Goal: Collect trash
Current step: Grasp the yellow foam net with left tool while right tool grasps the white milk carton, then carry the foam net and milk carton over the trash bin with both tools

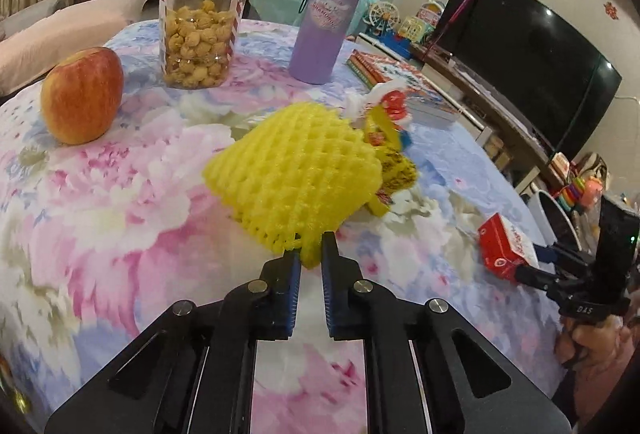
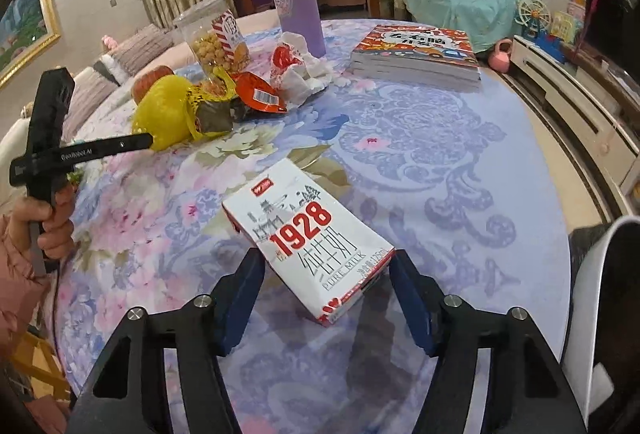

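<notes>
My left gripper (image 1: 310, 248) is shut on the near corner of a yellow foam fruit net (image 1: 296, 170), which lies on the floral tablecloth (image 1: 120, 194). Behind the net lie a yellow wrapper (image 1: 394, 170) and a red and white wrapper (image 1: 390, 104). My right gripper (image 2: 326, 266) has its jaws around the near end of a white and red milk carton (image 2: 308, 238) lying on the table; the jaws touch its sides. The carton (image 1: 506, 246) and right gripper (image 1: 536, 262) also show in the left wrist view. The net (image 2: 164, 114) and wrappers (image 2: 260, 98) show in the right wrist view.
An apple (image 1: 82, 96), a clear snack jar (image 1: 200, 22) and a purple tumbler (image 1: 326, 18) stand at the far side. A stack of books (image 2: 418, 52) lies far right. A white bin rim (image 2: 600, 298) stands off the table's right edge.
</notes>
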Tool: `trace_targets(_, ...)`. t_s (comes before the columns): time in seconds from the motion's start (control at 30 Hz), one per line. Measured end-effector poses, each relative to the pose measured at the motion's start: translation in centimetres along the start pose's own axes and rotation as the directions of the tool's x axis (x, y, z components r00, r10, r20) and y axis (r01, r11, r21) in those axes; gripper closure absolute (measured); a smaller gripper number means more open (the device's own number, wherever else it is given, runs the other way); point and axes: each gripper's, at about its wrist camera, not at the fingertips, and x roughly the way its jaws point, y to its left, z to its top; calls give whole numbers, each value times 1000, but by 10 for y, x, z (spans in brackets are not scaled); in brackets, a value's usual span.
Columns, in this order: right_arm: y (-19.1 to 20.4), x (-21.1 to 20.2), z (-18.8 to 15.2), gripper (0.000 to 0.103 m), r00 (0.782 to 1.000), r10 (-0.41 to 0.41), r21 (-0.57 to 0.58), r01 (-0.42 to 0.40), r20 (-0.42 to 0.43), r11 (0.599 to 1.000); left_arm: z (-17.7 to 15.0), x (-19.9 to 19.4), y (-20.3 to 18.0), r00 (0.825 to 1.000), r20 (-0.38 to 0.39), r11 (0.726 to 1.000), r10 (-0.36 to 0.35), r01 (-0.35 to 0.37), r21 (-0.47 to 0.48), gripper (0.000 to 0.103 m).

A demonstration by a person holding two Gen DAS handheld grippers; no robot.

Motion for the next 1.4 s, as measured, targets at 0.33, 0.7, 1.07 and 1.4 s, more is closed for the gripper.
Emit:
trace_targets(0.33,19,-30,-30,48,998,37,66,-41,56,997,-47,-41,-34,997,20,997,-71,71,-26,95)
trace_targets(0.7,38,-27,-33,18,998,58,35,-59,30,998,-70,-59,-58,992,1,991,-130,130,-29,95)
trace_targets(1.07,51,-10,-34,38,1000,21,-35,-22,-17,999,-76,-64,-70,988,-13,988,-152,151,-29,95)
trace_targets(1.4,15,-75,-63,40,993,-29,166,9,117,986,-75,-45,-128,969,-61,969,-238,241,60,95)
